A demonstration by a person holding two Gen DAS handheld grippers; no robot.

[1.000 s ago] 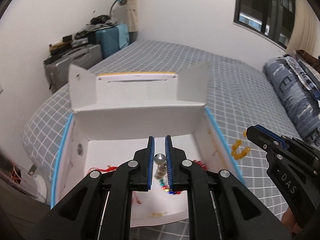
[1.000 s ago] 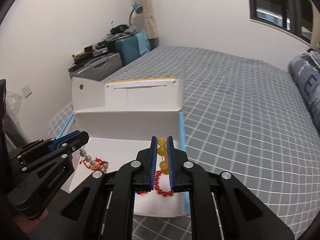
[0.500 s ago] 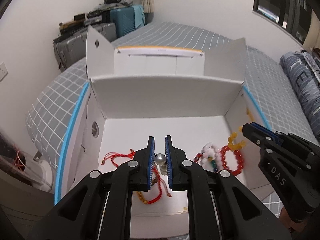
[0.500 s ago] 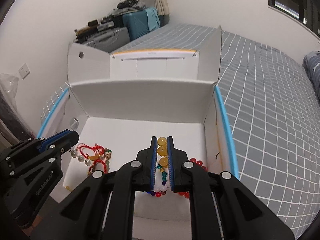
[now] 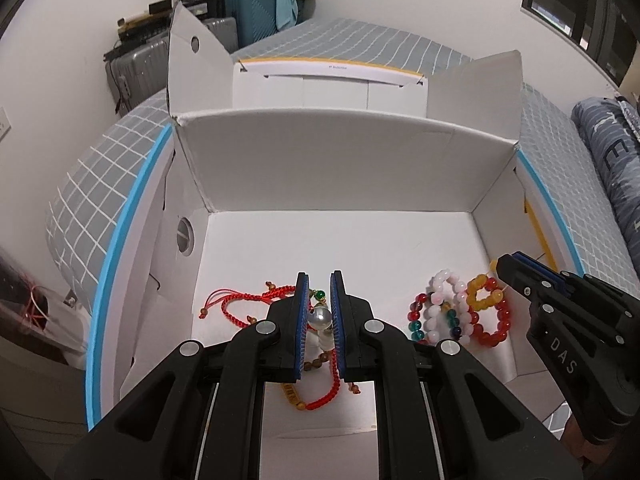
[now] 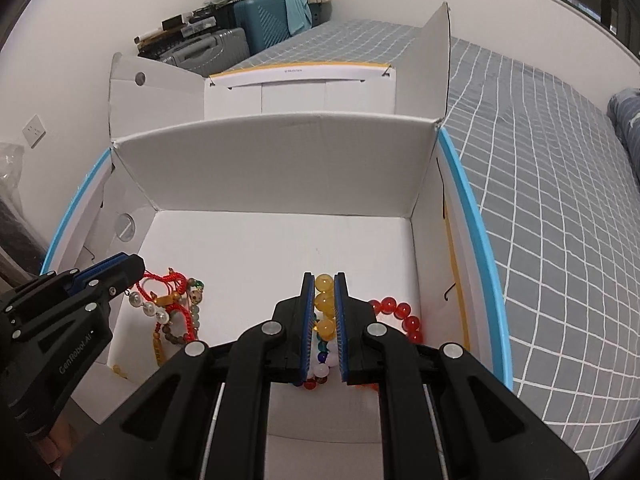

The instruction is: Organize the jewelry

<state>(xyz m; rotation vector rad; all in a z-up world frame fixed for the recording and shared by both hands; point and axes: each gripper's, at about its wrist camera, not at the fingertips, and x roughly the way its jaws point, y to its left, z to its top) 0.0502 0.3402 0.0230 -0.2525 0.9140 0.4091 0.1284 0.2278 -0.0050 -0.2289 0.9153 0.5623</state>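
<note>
both down inside the white cardboard box (image 5: pixel 328 168) on the bed (image 6: pixel 560 184). left gripper (image 5: pixel 320 300) pinched nearly shut on a pearl bracelet (image 5: pixel 322 318), big silvery bead squeezed between the blue pads, rest of the strand hanging onto the red cord bracelets (image 5: pixel 240 304) at the box's left side. right gripper (image 6: pixel 325 300) clamped tight on a yellow bead bracelet (image 6: pixel 325 304), three amber beads stacked in the narrow gap, sitting over the red bead bracelet (image 6: pixel 400 316) and a white and multicolor bead pile (image 5: pixel 436 308) near the box's right wall. all jewelry on the box floor, near edge.
</note>
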